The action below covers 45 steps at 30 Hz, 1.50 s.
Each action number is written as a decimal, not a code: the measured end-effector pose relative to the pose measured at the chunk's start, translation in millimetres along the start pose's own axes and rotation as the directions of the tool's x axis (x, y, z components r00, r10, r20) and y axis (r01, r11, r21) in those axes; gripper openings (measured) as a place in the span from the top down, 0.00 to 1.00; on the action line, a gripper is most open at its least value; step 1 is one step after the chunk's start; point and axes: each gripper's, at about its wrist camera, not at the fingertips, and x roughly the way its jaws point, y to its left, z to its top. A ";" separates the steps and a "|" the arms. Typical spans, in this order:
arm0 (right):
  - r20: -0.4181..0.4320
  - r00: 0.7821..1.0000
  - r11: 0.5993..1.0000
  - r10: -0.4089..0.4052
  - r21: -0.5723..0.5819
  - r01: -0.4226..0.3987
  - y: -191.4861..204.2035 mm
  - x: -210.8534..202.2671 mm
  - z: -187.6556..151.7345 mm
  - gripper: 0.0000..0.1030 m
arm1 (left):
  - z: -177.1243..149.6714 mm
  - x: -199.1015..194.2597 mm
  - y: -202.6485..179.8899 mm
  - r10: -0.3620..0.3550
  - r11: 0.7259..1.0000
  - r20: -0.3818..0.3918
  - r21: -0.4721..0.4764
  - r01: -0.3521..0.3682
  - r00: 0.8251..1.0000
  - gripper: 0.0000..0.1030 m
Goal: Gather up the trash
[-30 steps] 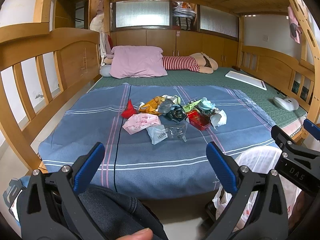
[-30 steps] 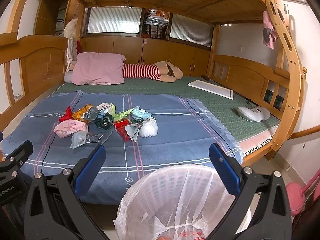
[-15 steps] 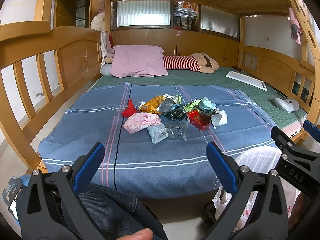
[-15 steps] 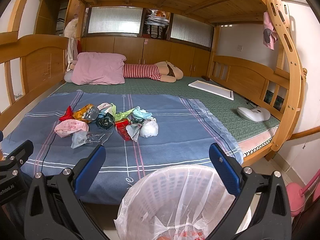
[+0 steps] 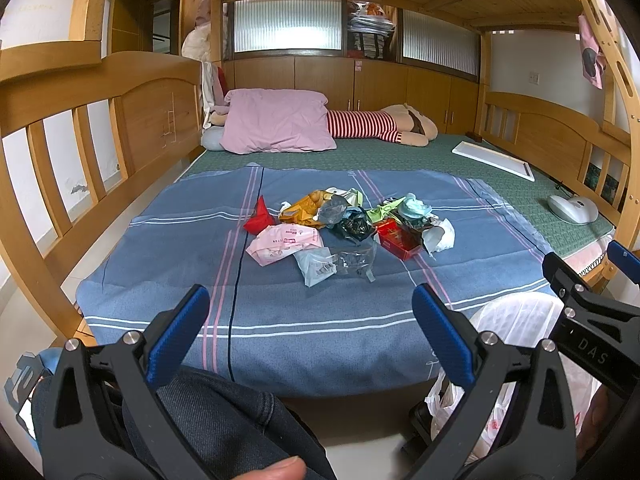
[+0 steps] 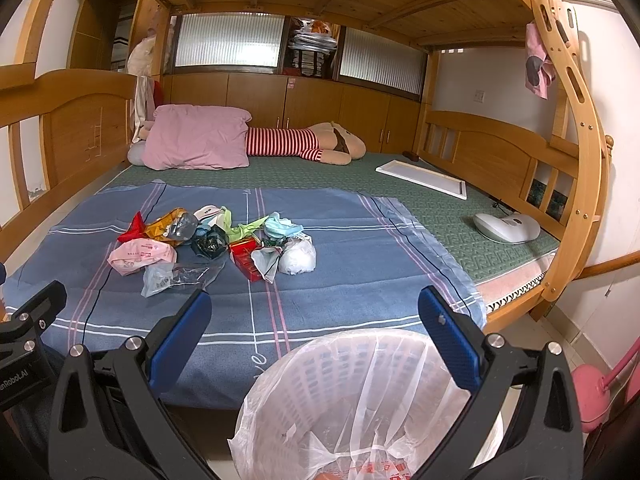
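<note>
- Trash: one loose heap of wrappers and bags mid-bed, on the blue sheet. Nothing collected from it yet, as far as the heap shows.
- Nearest pieces: clear bag and pale grey bag at the front edge; pink packet on the left side; red box and white crumpled bag on the right side.
- Sheet looks spread over the green mat as a work surface, so scraps stay off the bedding. Judgement only.
- Bin: white basket with clear liner, on the floor at the bed's foot, directly under the right gripper. Placed for a short carry from heap to drop, I judge.
- Left gripper: fingers spread wide, nothing between them, held short of the bed edge, well apart from the heap.
- Right gripper: fingers spread wide, empty, poised above the bin and aimed at the heap.
- Next step, likely: reach for a front piece. Thin film may crumple or slip in a shallow pinch.
- Far end: pink pillow, striped plush; not trash.
</note>
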 end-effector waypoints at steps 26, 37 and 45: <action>0.003 1.000 1.000 -0.002 -0.002 0.002 1.0 -0.3 -1.5 0.02 | -1.8 -0.6 3.0 0.005 1.000 0.001 -0.019 -0.005 1.000 0.02; 0.003 1.000 1.000 -0.004 -0.005 0.004 1.4 -0.2 -0.7 0.02 | -1.8 -0.6 2.8 0.005 1.000 0.001 -0.020 -0.005 1.000 0.02; 0.001 1.000 1.000 -0.004 -0.004 0.004 0.9 0.1 -0.7 0.02 | -1.9 0.2 2.6 0.005 1.000 0.000 -0.021 -0.005 1.000 0.02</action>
